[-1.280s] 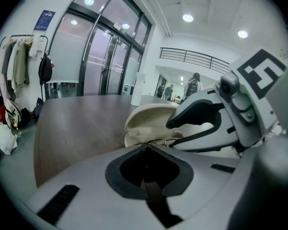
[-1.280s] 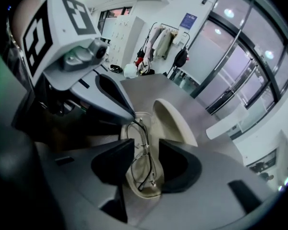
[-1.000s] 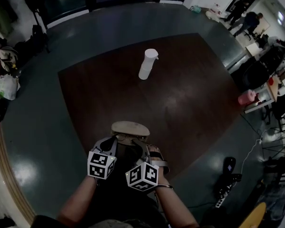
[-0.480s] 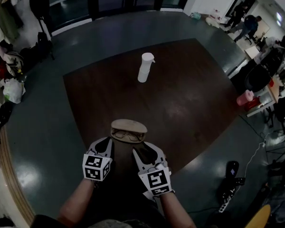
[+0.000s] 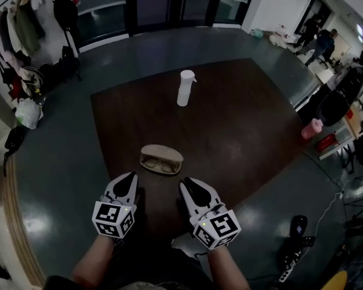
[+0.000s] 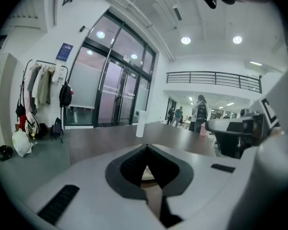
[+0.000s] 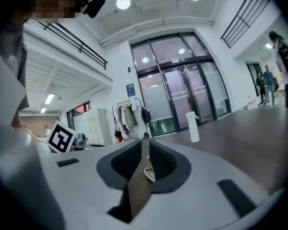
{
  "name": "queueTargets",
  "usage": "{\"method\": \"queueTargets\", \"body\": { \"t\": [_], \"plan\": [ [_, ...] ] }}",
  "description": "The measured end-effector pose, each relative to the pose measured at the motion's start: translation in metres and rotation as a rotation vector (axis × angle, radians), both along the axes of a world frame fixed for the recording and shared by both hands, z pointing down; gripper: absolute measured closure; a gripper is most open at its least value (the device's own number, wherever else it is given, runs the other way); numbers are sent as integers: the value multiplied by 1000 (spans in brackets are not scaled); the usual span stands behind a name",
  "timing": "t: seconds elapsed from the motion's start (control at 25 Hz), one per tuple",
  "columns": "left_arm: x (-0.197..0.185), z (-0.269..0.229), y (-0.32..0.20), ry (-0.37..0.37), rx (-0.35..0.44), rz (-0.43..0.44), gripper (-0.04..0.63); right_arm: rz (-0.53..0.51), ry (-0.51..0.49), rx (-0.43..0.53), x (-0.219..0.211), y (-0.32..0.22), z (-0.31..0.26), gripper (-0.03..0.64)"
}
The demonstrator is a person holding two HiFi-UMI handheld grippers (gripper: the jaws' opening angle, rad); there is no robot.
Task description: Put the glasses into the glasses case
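Observation:
A beige glasses case (image 5: 161,151) lies open on the dark wooden table (image 5: 248,119), and the glasses (image 5: 160,164) rest inside it. Both grippers hover near the table's front edge, a little short of the case and touching nothing. My left gripper (image 5: 130,177) has its jaws together, tips meeting (image 6: 146,148). The jaws of my right gripper (image 5: 186,183) have just been closing with nothing between them, and their tips meet too (image 7: 145,142). A sliver of the case (image 6: 147,175) shows past the left jaws, and the case (image 7: 151,172) shows past the right ones.
A white spray bottle (image 5: 184,88) stands upright at the far side of the table, also seen in the gripper views (image 6: 140,123) (image 7: 194,126). Coats hang on a rack (image 5: 24,29) at the back left. People stand at the back right (image 5: 319,40).
Both grippers have drawn back from the case towards me and risen. The right one has rolled upright. The case with the glasses in it stays on the table.

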State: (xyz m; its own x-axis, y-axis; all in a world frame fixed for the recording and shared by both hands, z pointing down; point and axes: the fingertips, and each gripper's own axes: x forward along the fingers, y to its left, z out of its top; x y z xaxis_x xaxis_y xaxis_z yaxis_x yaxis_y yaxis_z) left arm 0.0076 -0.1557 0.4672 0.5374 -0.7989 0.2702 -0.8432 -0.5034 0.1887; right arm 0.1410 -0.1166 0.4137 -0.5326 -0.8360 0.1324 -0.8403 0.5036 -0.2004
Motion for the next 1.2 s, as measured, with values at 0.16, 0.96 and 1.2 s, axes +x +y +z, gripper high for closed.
{"method": "queueTargets", "body": {
  "t": [0.16,0.96,1.2],
  "plan": [
    [14,-38,19,48,73,14,589,-33,-11,56,-2,22,-21,627],
    [-26,-80,94,117,138,207,589,142,118,125,-55,101,-49,629],
    [-60,-79,137,126,132,231,589,201,134,123,-79,150,-50,630]
  ]
}}
